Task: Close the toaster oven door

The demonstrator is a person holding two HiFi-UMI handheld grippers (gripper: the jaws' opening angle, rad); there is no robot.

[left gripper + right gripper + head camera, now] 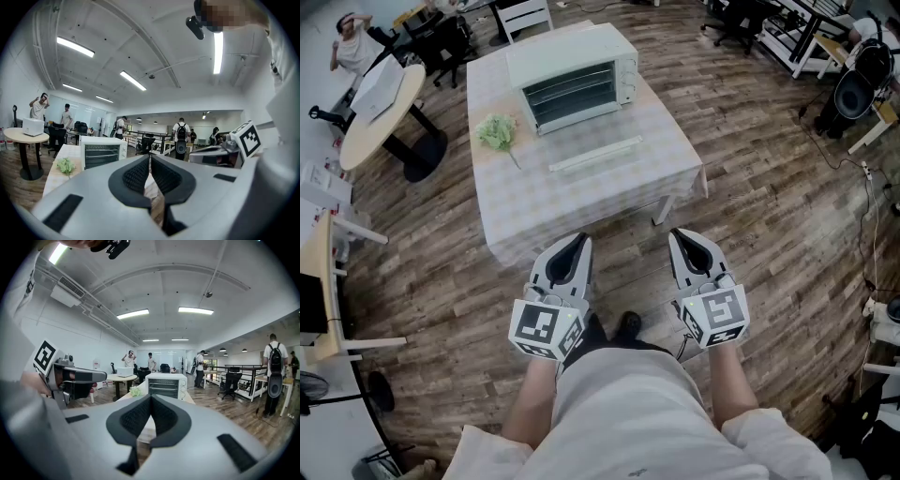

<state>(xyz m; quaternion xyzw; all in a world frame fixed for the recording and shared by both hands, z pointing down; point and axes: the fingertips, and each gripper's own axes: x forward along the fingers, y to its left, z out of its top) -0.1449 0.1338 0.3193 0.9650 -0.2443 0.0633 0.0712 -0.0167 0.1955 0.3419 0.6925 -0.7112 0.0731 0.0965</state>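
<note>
Your left tongs (pixel 578 239) and right tongs (pixel 680 234) are both clenched shut and empty, held side by side just short of the bench (pixel 581 202). The toaster oven (pixel 572 80) sits on that bench well ahead of both, its door (pixel 595 154) hanging open toward the tongs.

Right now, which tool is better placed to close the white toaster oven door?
Left, probably. Left tool lines up with the lowered door's white handle bar; right tool sits off its end. Both shut, well back from it.
</note>
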